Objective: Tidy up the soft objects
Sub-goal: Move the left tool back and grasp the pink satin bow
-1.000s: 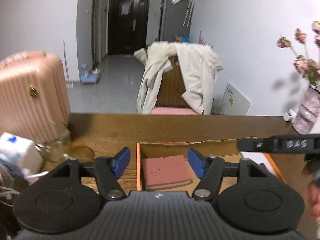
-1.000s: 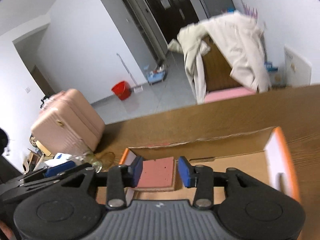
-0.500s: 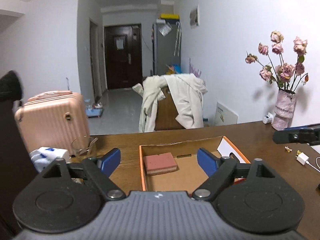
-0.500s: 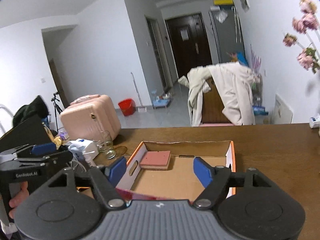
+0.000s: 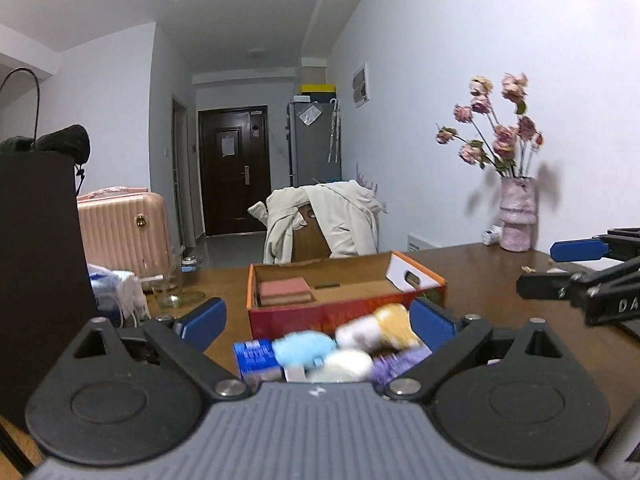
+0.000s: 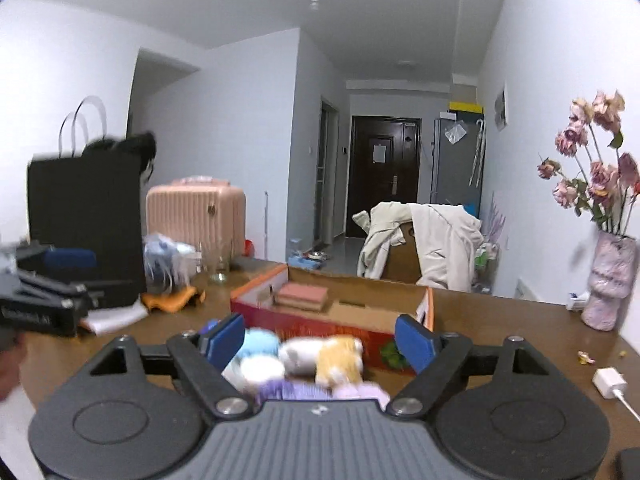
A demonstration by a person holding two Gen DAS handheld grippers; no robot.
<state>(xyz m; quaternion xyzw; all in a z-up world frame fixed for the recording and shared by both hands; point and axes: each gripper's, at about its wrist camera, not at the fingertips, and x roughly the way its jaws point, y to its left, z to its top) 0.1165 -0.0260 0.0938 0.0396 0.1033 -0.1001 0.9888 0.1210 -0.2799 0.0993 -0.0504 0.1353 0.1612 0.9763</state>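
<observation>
Two hand-held tools hover above a wooden surface (image 5: 480, 264), both spread wide and gripping nothing. A blurred heap of soft toys (image 6: 304, 360) lies on the surface just below the left tool (image 5: 316, 320) and right tool (image 6: 320, 340), in front of an open cardboard box (image 5: 416, 276) holding a pink sponge (image 5: 285, 290). A good next pick lowers over one toy alone, squeezes its middle gently, then lifts clear of the box wall.
</observation>
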